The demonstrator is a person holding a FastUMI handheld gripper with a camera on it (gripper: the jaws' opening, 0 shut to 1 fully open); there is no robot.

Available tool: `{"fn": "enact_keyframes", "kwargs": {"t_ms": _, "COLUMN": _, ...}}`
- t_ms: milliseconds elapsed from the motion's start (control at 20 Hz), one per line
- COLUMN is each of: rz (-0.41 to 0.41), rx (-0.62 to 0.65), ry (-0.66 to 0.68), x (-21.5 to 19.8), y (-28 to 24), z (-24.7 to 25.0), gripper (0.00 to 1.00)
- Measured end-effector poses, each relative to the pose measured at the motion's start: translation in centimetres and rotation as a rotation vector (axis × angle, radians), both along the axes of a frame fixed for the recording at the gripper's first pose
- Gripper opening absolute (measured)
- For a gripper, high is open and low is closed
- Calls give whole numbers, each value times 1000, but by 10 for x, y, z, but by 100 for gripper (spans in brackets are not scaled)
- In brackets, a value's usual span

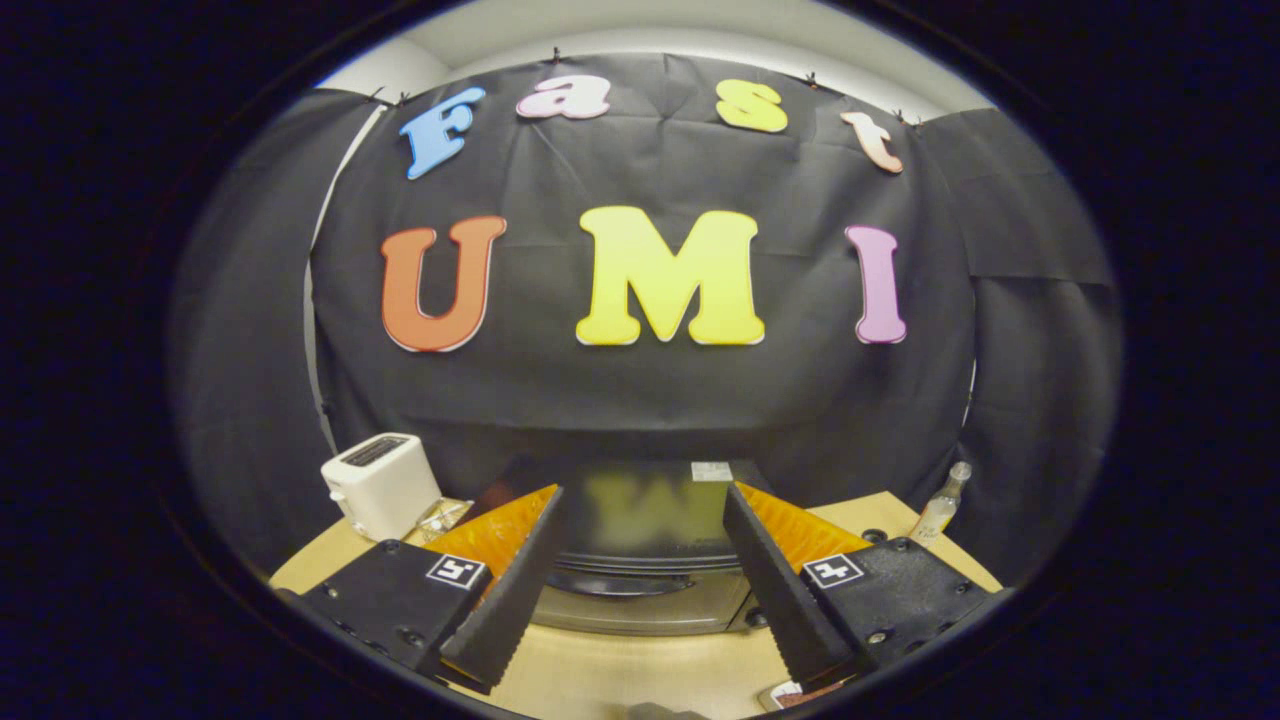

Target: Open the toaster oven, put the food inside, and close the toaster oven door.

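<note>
The gripper [640, 585] hangs above the wooden table [620, 680] with its fingers spread wide and nothing between them. Dead ahead, at twelve o'clock from the fingertips, sits the toaster oven [640, 560], a dark glossy-topped box with a metal front. Its door looks closed, and the dark curved bar across the front, the door handle [610, 583], shows in the gap between the fingers.

That handle looks the place to take hold: a stiff, rigid bar, likely smooth and a touch slippery, so the fingers would need to close squarely across it rather than on the glass. The door is probably hinged low and will swing down with some spring resistance; the oven itself looks heavy enough to stay put if the pull is gentle.

The gripper is level, held high and looking slightly down over the oven's top, fingers pointing straight at the front face and apart from it. It would need to drop and ease forward to reach the handle.

Off at ten o'clock stands a white toaster [380, 485], with a crinkled clear wrapper [440, 518] just beside it. At two o'clock, near the table's far edge, a small clear bottle [942, 505] stands upright. Down at five o'clock, just under the right finger, the corner of a plate [790, 696] peeks out; whether that carries the food is too cramped to tell.
</note>
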State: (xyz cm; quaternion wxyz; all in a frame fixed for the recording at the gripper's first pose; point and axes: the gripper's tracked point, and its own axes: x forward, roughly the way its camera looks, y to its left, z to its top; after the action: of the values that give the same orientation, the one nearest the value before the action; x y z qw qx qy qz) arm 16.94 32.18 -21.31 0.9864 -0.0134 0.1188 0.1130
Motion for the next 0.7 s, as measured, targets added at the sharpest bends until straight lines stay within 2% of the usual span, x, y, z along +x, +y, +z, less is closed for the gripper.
{"fn": "enact_keyframes", "kwargs": {"t_ms": 350, "rz": -29, "rx": -59, "ry": 88, "x": 24, "y": 18, "z": -66, "gripper": 100}}
{"fn": "enact_keyframes", "kwargs": {"t_ms": 700, "rz": -19, "rx": -50, "ry": 113, "x": 11, "y": 17, "z": -72, "gripper": 100}}
